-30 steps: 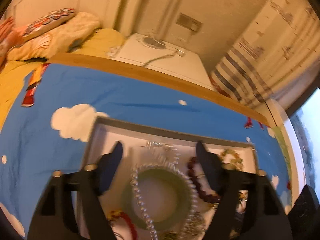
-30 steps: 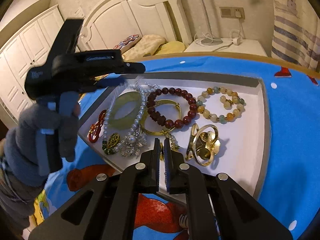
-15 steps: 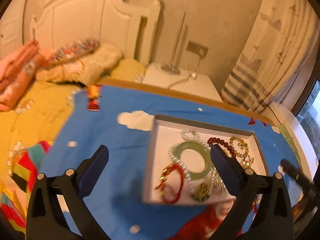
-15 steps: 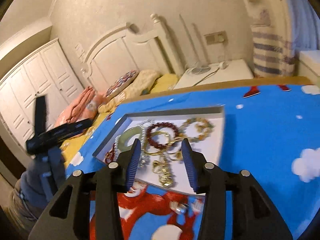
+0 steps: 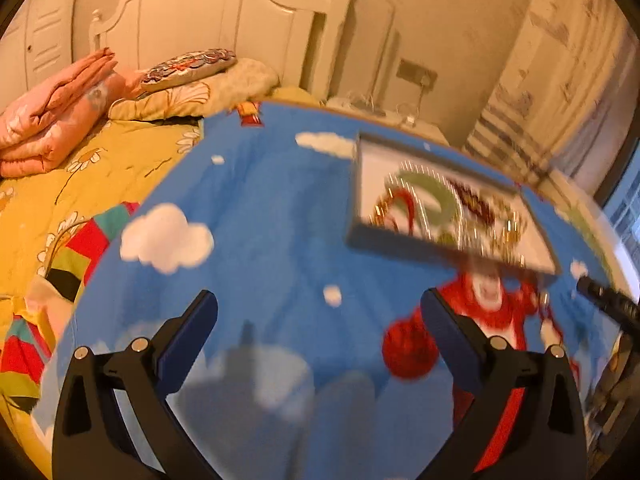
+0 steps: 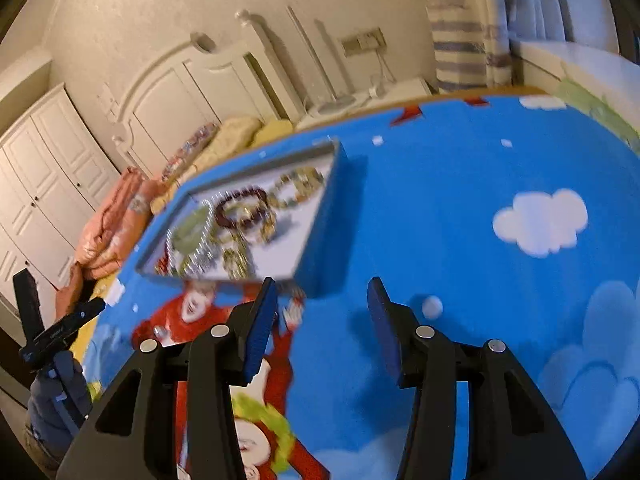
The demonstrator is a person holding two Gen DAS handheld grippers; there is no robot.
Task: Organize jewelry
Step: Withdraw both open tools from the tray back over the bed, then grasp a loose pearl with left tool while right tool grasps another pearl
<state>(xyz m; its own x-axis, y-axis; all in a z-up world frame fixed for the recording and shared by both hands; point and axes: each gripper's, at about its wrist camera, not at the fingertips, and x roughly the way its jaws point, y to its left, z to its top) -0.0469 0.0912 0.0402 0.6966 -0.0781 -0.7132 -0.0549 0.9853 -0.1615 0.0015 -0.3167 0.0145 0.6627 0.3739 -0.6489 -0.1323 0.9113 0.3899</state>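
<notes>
Left wrist view shows the left gripper with its two fingers spread wide and nothing between them; under it is only the blue cloth with white clouds. Ahead and to the right lies the jewelry tray, a shallow tray with a dark rim and a white floor; it rests flat on the cloth, well apart from the fingers. Inside it the pieces are blurred by motion; I can make out a green bangle, a red bracelet, a dark red bead bracelet and some golden pieces, lying close together; which ones touch I cannot tell. Behind the cloth there is a bed with a yellow cover, a folded pink blanket and a white headboard.

Right wrist view shows the right gripper also with its fingers apart and empty, above the cloth; the tray is ahead and to the left, near the left finger but not touched by it. At the far left edge the other gripper is seen, held in a gloved hand.
</notes>
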